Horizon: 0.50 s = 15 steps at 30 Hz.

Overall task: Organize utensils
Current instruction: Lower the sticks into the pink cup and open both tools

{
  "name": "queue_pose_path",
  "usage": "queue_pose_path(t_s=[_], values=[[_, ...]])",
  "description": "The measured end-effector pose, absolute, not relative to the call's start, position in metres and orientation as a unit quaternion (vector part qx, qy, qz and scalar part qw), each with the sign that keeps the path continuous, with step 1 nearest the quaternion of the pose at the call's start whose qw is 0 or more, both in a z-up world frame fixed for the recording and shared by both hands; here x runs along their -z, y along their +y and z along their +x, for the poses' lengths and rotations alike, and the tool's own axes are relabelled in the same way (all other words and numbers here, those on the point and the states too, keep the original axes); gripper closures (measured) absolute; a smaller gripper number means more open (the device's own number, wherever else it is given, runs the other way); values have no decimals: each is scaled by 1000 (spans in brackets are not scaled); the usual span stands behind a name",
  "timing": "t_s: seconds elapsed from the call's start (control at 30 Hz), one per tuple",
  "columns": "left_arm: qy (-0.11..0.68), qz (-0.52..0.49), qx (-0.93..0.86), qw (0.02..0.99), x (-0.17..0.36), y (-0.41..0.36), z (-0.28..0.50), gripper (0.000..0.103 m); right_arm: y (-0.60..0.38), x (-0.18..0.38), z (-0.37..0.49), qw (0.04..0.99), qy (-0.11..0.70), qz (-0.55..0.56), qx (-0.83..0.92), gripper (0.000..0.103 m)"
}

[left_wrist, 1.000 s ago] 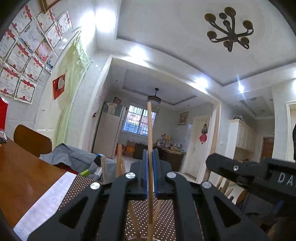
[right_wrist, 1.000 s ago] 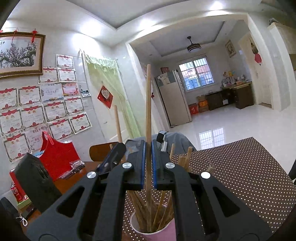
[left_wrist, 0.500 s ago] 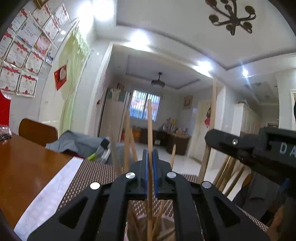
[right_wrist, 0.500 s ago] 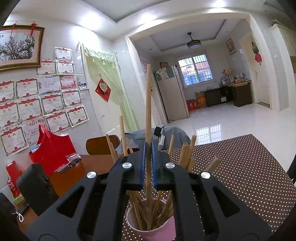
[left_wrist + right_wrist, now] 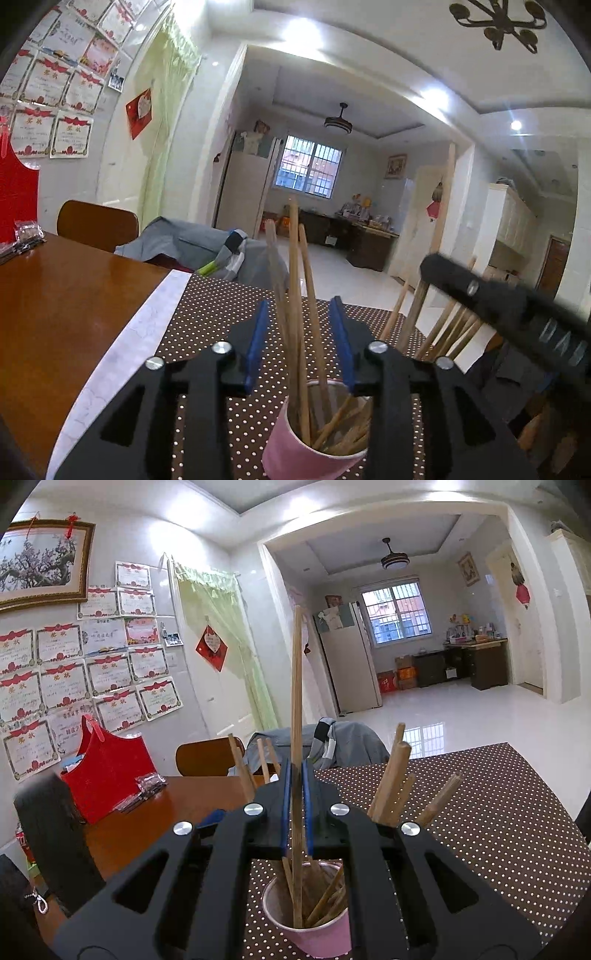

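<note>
**Wooden chopsticks standing in a pink paper cup, two black grippers over it**

Seen from two wrist cameras, both looking along black plastic fingers lined with blue pads.

Left gripper (image 5: 300, 341): jaws partway apart and opening, blue pads clear of the wood. Between them, untouched, three slim round chopsticks (image 5: 293, 280) of pale brown wood, long axis near upright, tips pointing up, lower ends down in a pink cup (image 5: 295, 456). Cup of thin paper, round, whitish rim, standing just below and ahead of the jaws. More sticks inside, leaning to the right against the rim.

Right gripper (image 5: 296, 806): jaws narrow, pressed onto one long chopstick (image 5: 296, 686). Stick upright, top end well above the fingers, bottom end inside the same pink cup (image 5: 314, 930). Other sticks fanning out of the cup to both sides, those on the right thicker at the top and tilted right. In the left view, right gripper also visible as a blurred black bar (image 5: 517, 310) at the right edge.

Under the cup, a dark brown placemat (image 5: 498, 812) dotted with small white spots, fabric-like weave. Beneath that, a glossy reddish wood counter (image 5: 62, 302). A strip of white paper (image 5: 147, 325) along the mat's left edge. On the counter's far left, a red paper gift bag (image 5: 110, 771) and a black box-shaped object (image 5: 48, 830). Behind the counter, a brown chair back (image 5: 98, 223) and a grey garment (image 5: 177, 243) draped beside it.
</note>
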<state>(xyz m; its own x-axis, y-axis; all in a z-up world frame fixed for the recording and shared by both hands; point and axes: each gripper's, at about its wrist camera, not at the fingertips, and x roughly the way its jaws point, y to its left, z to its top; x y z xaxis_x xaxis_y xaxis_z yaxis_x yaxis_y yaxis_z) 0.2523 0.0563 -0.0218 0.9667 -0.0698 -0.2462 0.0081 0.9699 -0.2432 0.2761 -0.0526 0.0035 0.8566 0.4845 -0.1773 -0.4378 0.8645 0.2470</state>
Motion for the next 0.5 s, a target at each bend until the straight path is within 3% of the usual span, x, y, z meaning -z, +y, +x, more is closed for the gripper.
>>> queue_pose_path(t_s=[0.13,0.23,0.5], values=[[145,-75,-8,986,8,52,249,61,-50,-2,270,959,119,94,-238,96],[157,-56,-33,985,4,51,247,50,-49,1,267,960,125,91,-233,96],[185,-81,-33,979,3,63,250,50,-50,12,263,962,142,88,-217,96]])
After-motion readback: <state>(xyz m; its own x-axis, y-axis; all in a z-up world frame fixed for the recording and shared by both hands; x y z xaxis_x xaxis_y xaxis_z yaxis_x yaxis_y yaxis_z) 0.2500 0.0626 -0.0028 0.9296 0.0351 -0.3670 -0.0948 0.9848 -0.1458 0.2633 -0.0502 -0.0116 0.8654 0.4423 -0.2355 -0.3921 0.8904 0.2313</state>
